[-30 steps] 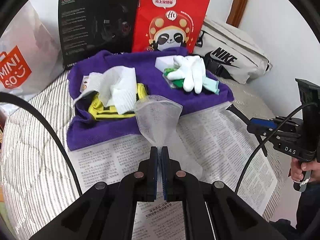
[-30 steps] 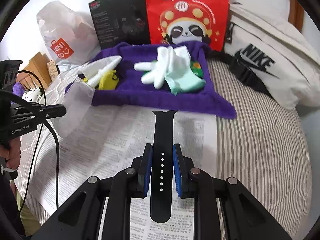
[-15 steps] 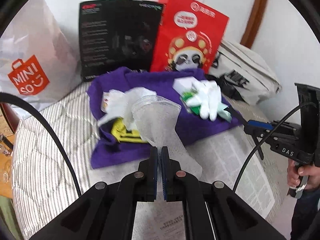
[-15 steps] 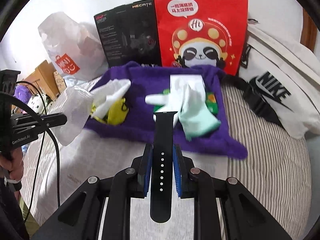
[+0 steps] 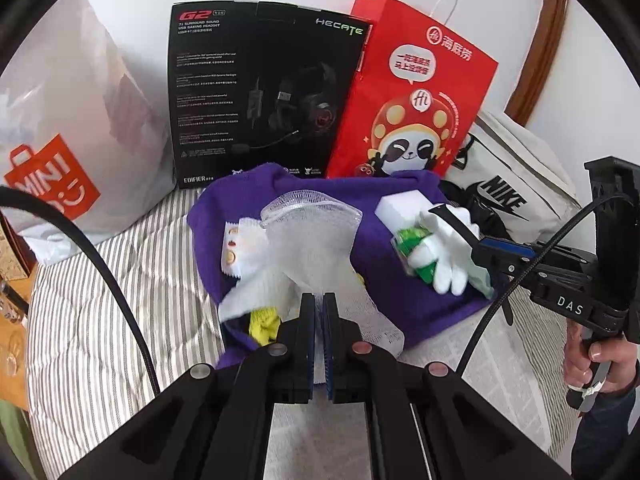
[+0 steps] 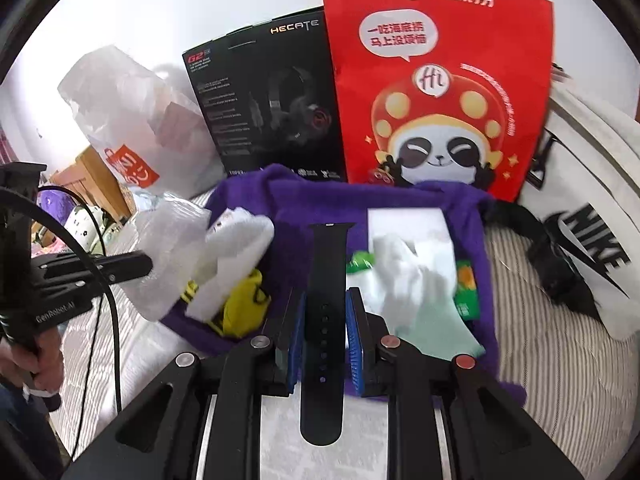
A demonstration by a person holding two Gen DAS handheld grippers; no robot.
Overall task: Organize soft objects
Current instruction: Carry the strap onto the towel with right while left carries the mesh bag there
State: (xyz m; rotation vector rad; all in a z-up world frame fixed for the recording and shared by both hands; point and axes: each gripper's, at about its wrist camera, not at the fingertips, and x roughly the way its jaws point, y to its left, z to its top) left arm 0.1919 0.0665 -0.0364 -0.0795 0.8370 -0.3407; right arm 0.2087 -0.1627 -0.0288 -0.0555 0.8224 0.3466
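A purple towel lies on the striped bed and carries soft items: a white cloth, a yellow item, a white glove, a green packet and a white sponge block. My left gripper is shut on a white mesh pouch and holds it above the towel's left part. My right gripper is shut on a black watch strap and holds it over the towel's middle.
A black headset box, a red panda paper bag, a white Miniso plastic bag and a white Nike bag stand along the back. Newspaper covers the bed in front of the towel.
Both grippers have moved forward from over the newspaper to above the purple towel, each carrying its item. The towel and its items look larger and closer.
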